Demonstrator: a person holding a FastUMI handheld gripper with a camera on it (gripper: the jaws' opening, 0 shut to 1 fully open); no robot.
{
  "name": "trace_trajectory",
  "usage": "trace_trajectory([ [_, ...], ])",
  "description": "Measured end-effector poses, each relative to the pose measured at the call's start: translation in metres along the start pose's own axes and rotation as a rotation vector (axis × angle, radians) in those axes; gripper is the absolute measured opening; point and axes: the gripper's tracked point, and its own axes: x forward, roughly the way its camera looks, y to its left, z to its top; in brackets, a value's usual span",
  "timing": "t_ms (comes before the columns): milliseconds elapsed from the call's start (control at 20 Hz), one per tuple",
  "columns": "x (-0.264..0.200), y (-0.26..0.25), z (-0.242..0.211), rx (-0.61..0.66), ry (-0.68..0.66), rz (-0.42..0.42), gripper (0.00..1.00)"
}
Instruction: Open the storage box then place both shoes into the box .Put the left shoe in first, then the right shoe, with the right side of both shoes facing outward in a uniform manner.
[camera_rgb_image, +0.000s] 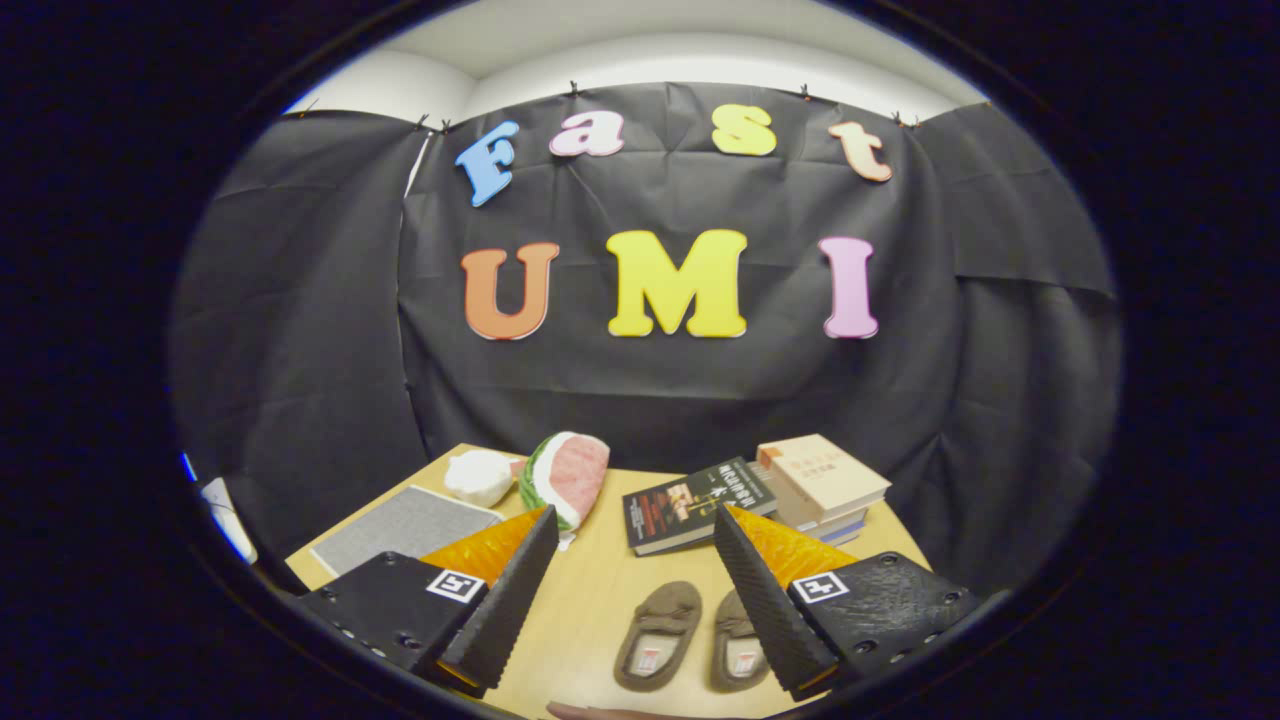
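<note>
Right now your hand-held gripper hovers wide open above the shoes, gripping nothing. No shoe is lifted yet. Find the storage box first; I can't spot it.

Illumination is even and moderately bright, apparently from overhead. The wooden table shows soft, short shadows and no harsh glare. Focus is sharp at centre; fisheye distortion bends straight lines toward the periphery (detail softens there).

ridged tool fingers, square tags
</note>
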Motion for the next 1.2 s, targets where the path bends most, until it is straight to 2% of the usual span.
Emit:
trace_trajectory([
  [250, 0.040, 0.063, -0.045, 0.056, 0.188, 0.144, 0.97],
  [400, 0.060, 0.113, -0.075, 0.087, 0.329, 0.280, 0.96],
  [500, 0.072, 0.136, -0.097, 0.102, 0.429, 0.335, 0.96],
  [650, 0.088, 0.144, -0.120, 0.167, 0.548, 0.329, 0.96],
  [950, 0.106, 0.154, -0.151, 0.266, 0.676, 0.319, 0.97],
  [1150, 0.102, 0.160, -0.154, 0.411, 0.759, 0.351, 0.94],
  [1200, 0.100, 0.163, -0.154, 0.459, 0.786, 0.364, 0.88],
])
